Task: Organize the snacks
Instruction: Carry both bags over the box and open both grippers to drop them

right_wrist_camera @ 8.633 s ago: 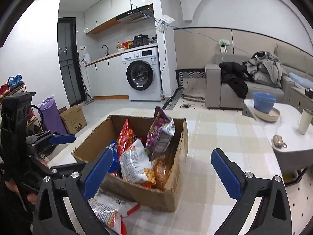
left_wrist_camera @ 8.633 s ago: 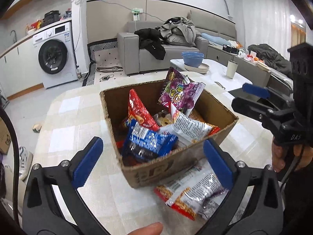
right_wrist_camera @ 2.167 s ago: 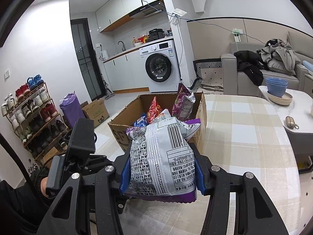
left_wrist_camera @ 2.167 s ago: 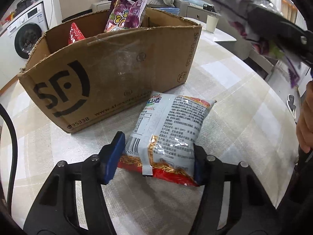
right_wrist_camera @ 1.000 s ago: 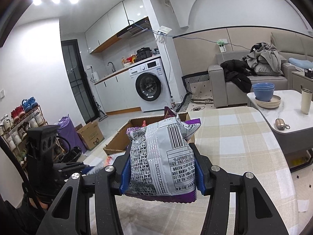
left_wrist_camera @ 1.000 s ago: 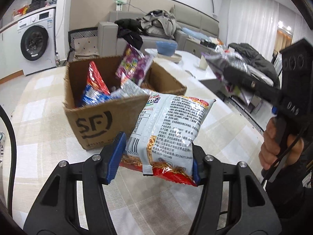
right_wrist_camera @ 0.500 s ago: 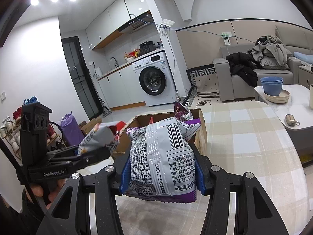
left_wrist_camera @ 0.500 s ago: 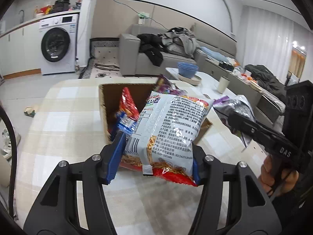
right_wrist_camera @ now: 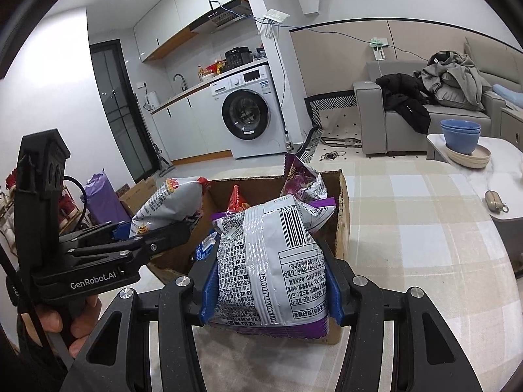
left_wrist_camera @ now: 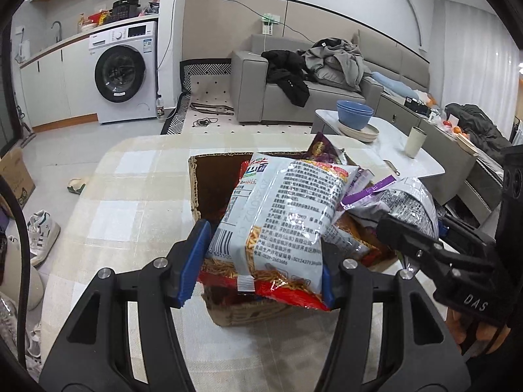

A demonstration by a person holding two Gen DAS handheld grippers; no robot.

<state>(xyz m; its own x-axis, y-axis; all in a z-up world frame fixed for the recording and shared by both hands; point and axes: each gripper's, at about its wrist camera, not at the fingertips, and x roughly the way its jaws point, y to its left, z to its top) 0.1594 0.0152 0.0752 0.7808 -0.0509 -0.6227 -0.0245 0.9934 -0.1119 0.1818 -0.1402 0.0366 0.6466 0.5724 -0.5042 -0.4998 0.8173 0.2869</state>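
Observation:
An open cardboard box (left_wrist_camera: 195, 192) stands on the checked table and holds several snack packets, among them a purple one (right_wrist_camera: 302, 179) and a red one (right_wrist_camera: 236, 200). My left gripper (left_wrist_camera: 258, 269) is shut on a white-and-red snack bag (left_wrist_camera: 284, 215), which hangs over the box's near edge. My right gripper (right_wrist_camera: 271, 290) is shut on a silver-and-purple snack bag (right_wrist_camera: 278, 261) above the box's near right corner (right_wrist_camera: 343, 219). Each view shows the other gripper: the left gripper (right_wrist_camera: 160, 232) with its bag (right_wrist_camera: 170, 202), and the purple-trimmed bag (left_wrist_camera: 405, 199) at right. The two bags hang side by side.
The checked table (left_wrist_camera: 130, 196) extends left of the box and also right of it (right_wrist_camera: 408, 228). Behind it stands a white coffee table with blue bowls (left_wrist_camera: 354, 114), a cup (left_wrist_camera: 413, 140) and a small pouch (right_wrist_camera: 493, 201). Sofa, washing machine and shoes lie beyond.
Both grippers have carried their bags in over the open box. The left bag rose from beside the box's front wall, and the right gripper with its bag closed in beside it.

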